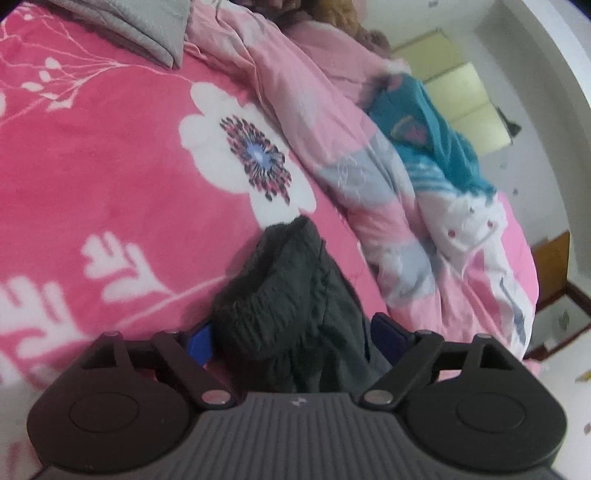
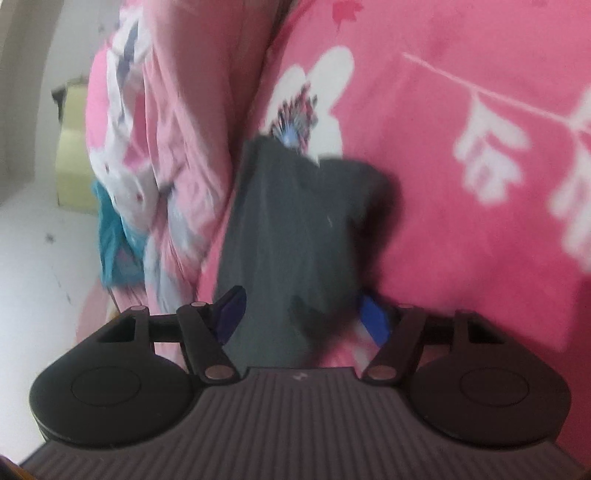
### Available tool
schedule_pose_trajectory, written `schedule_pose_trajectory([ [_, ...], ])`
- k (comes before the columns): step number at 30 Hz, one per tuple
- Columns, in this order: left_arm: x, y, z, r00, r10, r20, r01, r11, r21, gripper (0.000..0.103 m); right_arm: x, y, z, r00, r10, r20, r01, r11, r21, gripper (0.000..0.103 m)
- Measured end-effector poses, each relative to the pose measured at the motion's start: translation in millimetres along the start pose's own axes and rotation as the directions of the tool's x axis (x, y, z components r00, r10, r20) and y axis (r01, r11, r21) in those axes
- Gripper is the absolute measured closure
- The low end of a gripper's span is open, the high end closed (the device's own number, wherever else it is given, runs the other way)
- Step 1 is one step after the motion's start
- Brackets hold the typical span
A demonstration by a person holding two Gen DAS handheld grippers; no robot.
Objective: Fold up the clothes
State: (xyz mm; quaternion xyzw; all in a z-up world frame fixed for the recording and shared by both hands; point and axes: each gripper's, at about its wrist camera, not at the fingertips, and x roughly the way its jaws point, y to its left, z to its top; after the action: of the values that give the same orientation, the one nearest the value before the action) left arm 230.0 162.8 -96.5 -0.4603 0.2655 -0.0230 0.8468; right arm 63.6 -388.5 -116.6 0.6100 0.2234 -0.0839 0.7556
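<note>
A dark grey garment (image 1: 288, 295) lies bunched on the pink flowered blanket (image 1: 110, 166), its ribbed edge turned up towards the left wrist camera. My left gripper (image 1: 293, 336) stands open around its near end, with the blue pads (image 1: 199, 341) set wide on either side. In the right wrist view the same garment (image 2: 295, 221) lies as a long folded strip on the blanket (image 2: 461, 184). My right gripper (image 2: 303, 314) is open too, and its blue pads (image 2: 373, 314) flank the near end of the cloth. This view is blurred.
A crumpled pink and grey quilt (image 1: 351, 147) runs along the bed beside the garment, with a teal garment (image 1: 424, 140) on top of it. A folded grey cloth (image 1: 140, 26) lies at the far left. Pale floor (image 1: 554, 369) and brown wooden furniture (image 1: 554, 266) lie beyond the bed's edge.
</note>
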Motion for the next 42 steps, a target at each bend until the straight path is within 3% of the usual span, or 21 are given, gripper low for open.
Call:
schedule_pose_trajectory([
  [2, 4.0, -0.9, 0.0, 1.0, 0.006, 0.016, -0.006, 1.0, -0.009, 0.025, 13.0, 2.9, 5.2, 0.999, 0.005, 0.031, -0.005, 1.0, -0.002, 0.039],
  [4, 7.5, 0.4, 0.2, 1.0, 0.014, 0.02, -0.014, 1.0, -0.019, 0.043, 21.0, 3.6, 11.1, 0.999, 0.009, 0.047, -0.008, 1.0, -0.015, 0.043],
  [5, 9.3, 1.0, 0.4, 1.0, 0.018, 0.022, -0.018, 1.0, -0.024, 0.052, 25.8, 4.9, 13.3, 0.998, 0.012, 0.054, -0.011, 1.0, -0.026, 0.05],
  [7, 11.5, 3.2, 1.0, 0.999, 0.02, 0.025, -0.019, 0.999, -0.039, 0.063, 36.1, 5.2, 17.6, 0.998, 0.013, 0.058, -0.01, 0.998, -0.055, 0.076],
  [8, 10.4, 4.4, 2.0, 1.0, 0.015, 0.027, -0.014, 0.999, -0.046, 0.069, 41.6, 1.7, 20.1, 0.998, 0.007, 0.055, -0.004, 0.999, -0.043, 0.097],
  [12, 1.1, 5.0, 5.5, 0.999, 0.016, 0.035, -0.014, 0.999, -0.05, 0.081, 33.0, -5.0, 19.6, 0.996, 0.041, 0.074, -0.041, 0.999, 0.003, 0.099],
  [19, -31.3, 0.0, 7.2, 1.0, -0.008, 0.027, 0.009, 1.0, -0.03, 0.083, 3.0, -5.4, 6.5, 0.993, 0.074, 0.089, -0.077, 0.997, 0.029, 0.1],
  [25, -82.0, 5.6, 3.5, 1.0, -0.007, 0.002, 0.007, 1.0, -0.013, 0.083, -39.0, -14.0, -16.0, 0.995, 0.082, 0.063, -0.086, 0.994, 0.066, 0.1],
  [34, -173.1, 44.7, -0.5, 0.999, 0.034, -0.034, -0.032, 0.998, 0.058, 0.083, -139.3, -44.3, -88.3, 0.997, 0.072, 0.006, -0.073, 0.995, 0.072, 0.099],
  [37, -170.6, 56.4, -7.5, 0.996, 0.07, -0.057, -0.063, 0.99, 0.123, 0.075, -147.7, -56.0, -99.5, 0.999, 0.043, -0.006, -0.043, 0.999, 0.018, 0.095],
  [40, -169.1, 65.4, -9.0, 0.989, 0.12, -0.08, -0.108, 0.984, 0.141, 0.065, -152.7, -56.1, -91.9, 0.999, -0.053, -0.009, 0.052, 0.997, -0.058, 0.09],
  [42, -178.6, 68.9, -5.9, 0.991, 0.117, -0.063, -0.107, 0.984, 0.144, 0.05, -167.9, -49.7, -83.2, 0.996, -0.089, 0.023, 0.091, 0.989, -0.113, 0.076],
])
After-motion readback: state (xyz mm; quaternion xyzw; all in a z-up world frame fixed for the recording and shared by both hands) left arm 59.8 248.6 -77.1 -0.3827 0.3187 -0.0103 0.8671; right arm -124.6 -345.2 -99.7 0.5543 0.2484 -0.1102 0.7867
